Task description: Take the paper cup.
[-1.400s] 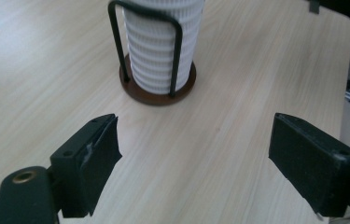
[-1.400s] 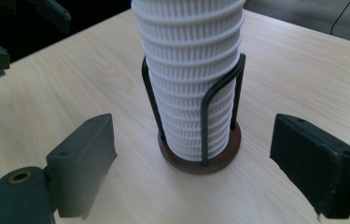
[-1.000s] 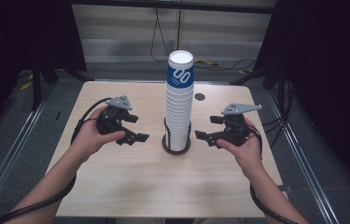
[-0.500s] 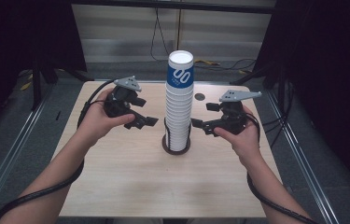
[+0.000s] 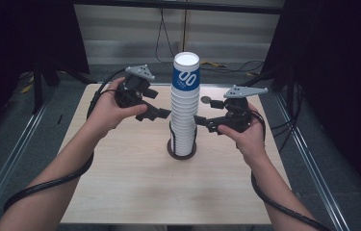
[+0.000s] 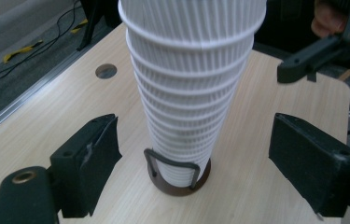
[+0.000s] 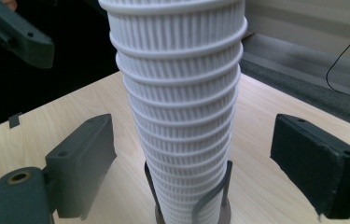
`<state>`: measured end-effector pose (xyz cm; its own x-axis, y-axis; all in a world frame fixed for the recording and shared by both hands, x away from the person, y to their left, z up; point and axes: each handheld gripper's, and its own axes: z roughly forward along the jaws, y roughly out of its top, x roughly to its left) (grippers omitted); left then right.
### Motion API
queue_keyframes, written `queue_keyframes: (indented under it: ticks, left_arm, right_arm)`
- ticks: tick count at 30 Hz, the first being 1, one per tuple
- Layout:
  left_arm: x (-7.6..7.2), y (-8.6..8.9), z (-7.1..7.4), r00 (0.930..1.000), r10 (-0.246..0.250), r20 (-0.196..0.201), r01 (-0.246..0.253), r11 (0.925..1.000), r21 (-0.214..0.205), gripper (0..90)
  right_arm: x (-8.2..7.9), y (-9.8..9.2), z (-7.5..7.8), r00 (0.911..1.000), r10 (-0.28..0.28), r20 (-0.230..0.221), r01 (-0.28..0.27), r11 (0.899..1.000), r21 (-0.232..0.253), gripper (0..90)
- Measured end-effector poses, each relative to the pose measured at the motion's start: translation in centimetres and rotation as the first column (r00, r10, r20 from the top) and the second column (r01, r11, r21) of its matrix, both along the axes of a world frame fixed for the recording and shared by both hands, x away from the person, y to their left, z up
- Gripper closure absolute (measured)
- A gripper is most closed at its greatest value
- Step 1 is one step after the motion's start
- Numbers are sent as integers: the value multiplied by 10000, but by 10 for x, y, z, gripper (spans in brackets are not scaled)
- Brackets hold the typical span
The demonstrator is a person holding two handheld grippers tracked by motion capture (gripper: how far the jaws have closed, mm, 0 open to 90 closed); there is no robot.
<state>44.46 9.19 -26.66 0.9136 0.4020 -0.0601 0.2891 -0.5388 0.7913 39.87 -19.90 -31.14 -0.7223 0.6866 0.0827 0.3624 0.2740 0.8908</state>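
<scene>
A tall stack of white ribbed paper cups stands upside down in a dark round holder with wire uprights, mid-table. The top cup is blue with white marks. My left gripper hovers just left of the stack, jaws open, nothing between them. My right gripper hovers just right of the stack, also open and apart from it. In the left gripper view the stack rises between the jaws farther off; the same in the right gripper view.
The light wooden table has bare room in front of and beside the holder. A small round hole lies in the top behind the stack. Cables trail from both grippers; metal rails run along both table sides.
Both hands have risen from near the stack's base to about mid-height, and drawn in closer to it. The left rose more. Both grippers' jaws stay open.
</scene>
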Motion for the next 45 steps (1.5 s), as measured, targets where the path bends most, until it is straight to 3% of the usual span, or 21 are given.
queue_keyframes:
  ticks: [8,12,19,32,41,45]
  left_arm:
    - [8,-15,18,9998,-31,207,37,9996,-270,161]
    - [11,-23,21,9998,-5,187,15,9988,-486,159]
    - [16,-38,26,9988,69,494,-30,9969,-783,159]
    - [23,-49,21,9982,252,538,-178,9908,-1339,152]
    - [23,-49,20,9978,283,607,-197,9901,-1389,162]
    - [23,-51,22,9979,240,600,-166,9926,-1205,165]
  right_arm:
    - [5,10,5,9994,325,83,-325,9995,-5,128]
    - [7,15,5,9991,411,138,-410,9992,-17,128]
    - [9,18,4,9985,539,76,-539,9985,35,128]
    - [16,19,3,9986,518,42,-518,9987,-22,125]
    - [18,23,7,9988,398,291,-400,9992,60,119]
    - [19,28,12,9983,431,384,-436,9990,115,114]
